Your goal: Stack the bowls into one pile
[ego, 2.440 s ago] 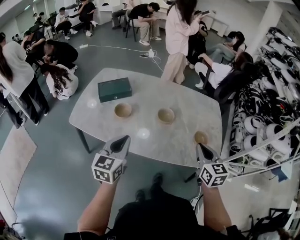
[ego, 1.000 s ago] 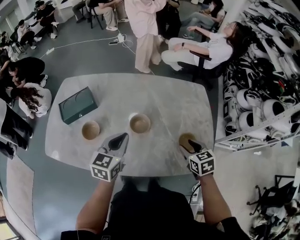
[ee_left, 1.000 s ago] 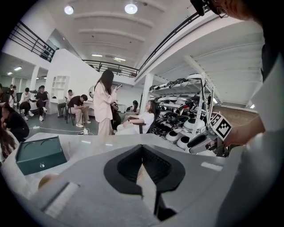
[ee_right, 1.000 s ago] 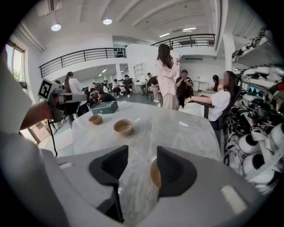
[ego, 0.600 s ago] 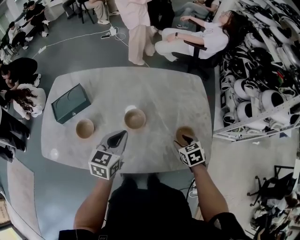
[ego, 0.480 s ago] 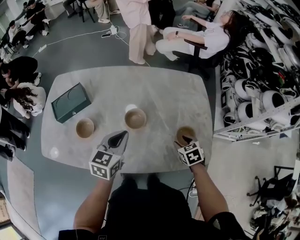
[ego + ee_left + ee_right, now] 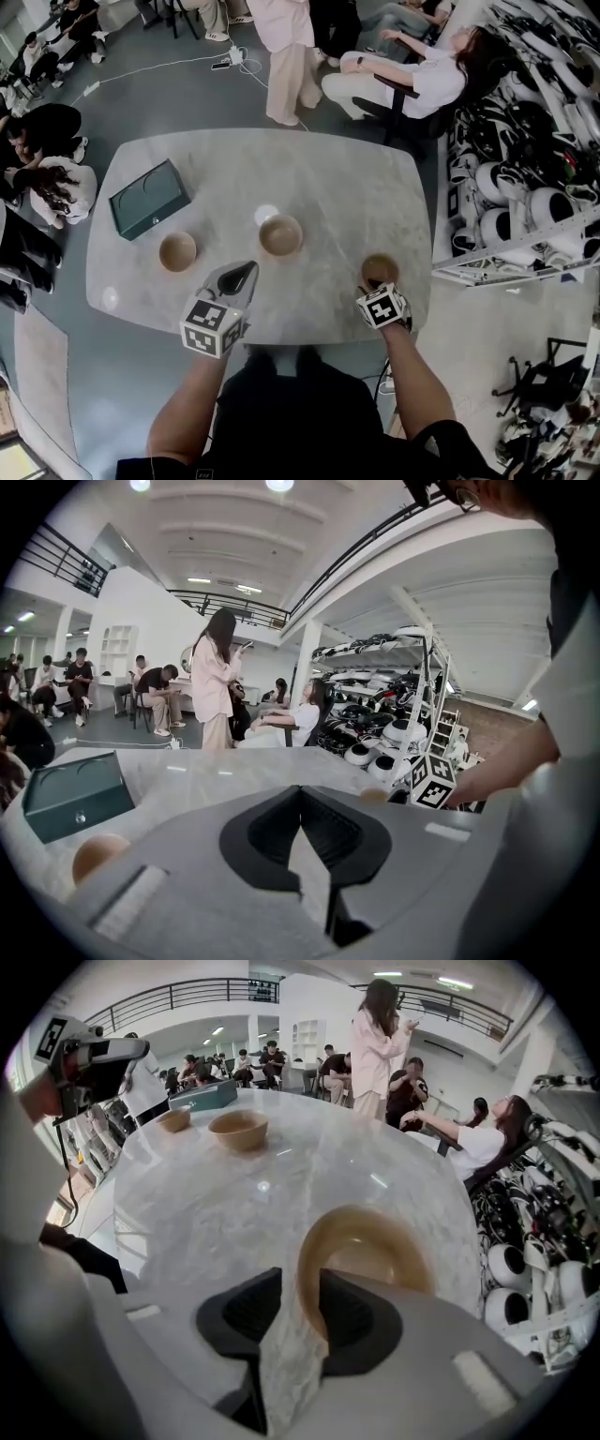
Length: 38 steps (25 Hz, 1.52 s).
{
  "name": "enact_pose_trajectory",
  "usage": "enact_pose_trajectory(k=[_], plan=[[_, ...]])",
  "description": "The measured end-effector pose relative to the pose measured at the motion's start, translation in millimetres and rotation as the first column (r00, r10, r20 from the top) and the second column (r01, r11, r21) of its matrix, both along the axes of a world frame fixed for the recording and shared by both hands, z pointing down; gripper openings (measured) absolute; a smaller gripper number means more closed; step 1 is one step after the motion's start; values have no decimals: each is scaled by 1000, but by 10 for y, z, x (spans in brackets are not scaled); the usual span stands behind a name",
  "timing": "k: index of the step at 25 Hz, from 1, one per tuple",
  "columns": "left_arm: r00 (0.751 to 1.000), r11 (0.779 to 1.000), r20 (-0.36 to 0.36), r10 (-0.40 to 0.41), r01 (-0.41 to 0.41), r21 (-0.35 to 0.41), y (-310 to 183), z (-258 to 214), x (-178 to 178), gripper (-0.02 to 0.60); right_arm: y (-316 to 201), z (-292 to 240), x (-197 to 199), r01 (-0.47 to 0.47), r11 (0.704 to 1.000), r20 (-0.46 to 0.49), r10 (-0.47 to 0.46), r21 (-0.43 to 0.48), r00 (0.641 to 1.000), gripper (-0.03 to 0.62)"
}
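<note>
first pick, we judge: our right gripper (image 7: 302,1312) straddles the near rim of the bowl (image 7: 366,1241) at the table's (image 7: 328,178) near right corner, jaws closing, not yet pinching. next: grip, then carry it to the table's middle bowl (image 7: 281,234). only the right gripper view shows that rim between the jaws. our left gripper (image 7: 246,272), pressed together and empty, hovers by the table's near edge.

No legible txt, nos., brand or sign in any view. Only printed marks are b/w square code patterns on the left cube (image 7: 214,326), just behind the left gripper (image 7: 244,272) tips, and on the right cube (image 7: 382,307), well to the right of the left gripper. Blocks only, no letters/digits. Green box (image 7: 150,199), ahead-left of left gripper: small round fitting on front, nothing readable. Shelf gear (image 7: 525,187), far right of left gripper: any print too small to read.
</note>
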<state>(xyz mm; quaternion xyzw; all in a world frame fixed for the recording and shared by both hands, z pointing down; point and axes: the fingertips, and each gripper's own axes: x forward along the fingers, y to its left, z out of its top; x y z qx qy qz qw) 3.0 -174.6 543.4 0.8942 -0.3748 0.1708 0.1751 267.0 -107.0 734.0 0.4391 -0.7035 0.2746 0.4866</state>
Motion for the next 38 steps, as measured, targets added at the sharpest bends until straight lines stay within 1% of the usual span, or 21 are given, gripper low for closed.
enact_pose_trajectory(k=[2,4,6,9,13,18,22,26,30,34,38], plan=[[1000,1000,-1,-1,1,2,3,-13,-48,11,-8,-4,5,-7,1000,-14,7,13,1000,106],[1000,1000,-1,0,0,0,16,-25,-91,11,-15,-29,18,-6,1000,-30,7,27,1000,90],[1000,1000,-1,3,-3,-3,21,-34,-147,11,-36,-76,21,-1,999,-48,3,44,999,51],[1000,1000,-5,5,-5,-1,-1,-56,-242,11,-75,-185,-7,-29,997,-52,33,75,998,26],[1000,1000,-14,20,-20,3,-35,-69,-348,11,-107,-335,-40,-93,989,-28,96,116,995,18],[999,999,-29,38,-38,14,-67,-135,-532,11,-118,-520,-156,-118,981,-28,124,154,992,18],[998,998,-44,52,-51,30,-65,-197,-769,11,-151,-716,-380,-128,973,-28,135,193,990,18],[997,997,-52,62,-59,42,-44,-249,-1025,11,-182,-944,-672,-90,969,-45,104,231,994,18],[996,997,-60,58,-55,50,-10,-286,-1293,11,-238,-1192,-1002,-61,958,-48,77,282,996,18],[997,998,-77,29,-25,53,-16,-256,-1526,11,-347,-1426,-1393,13,943,-62,8,334,998,18],[996,999,-90,0,4,47,-23,-232,-1693,11,-496,-1653,-1759,111,920,-99,-80,376,992,18]])
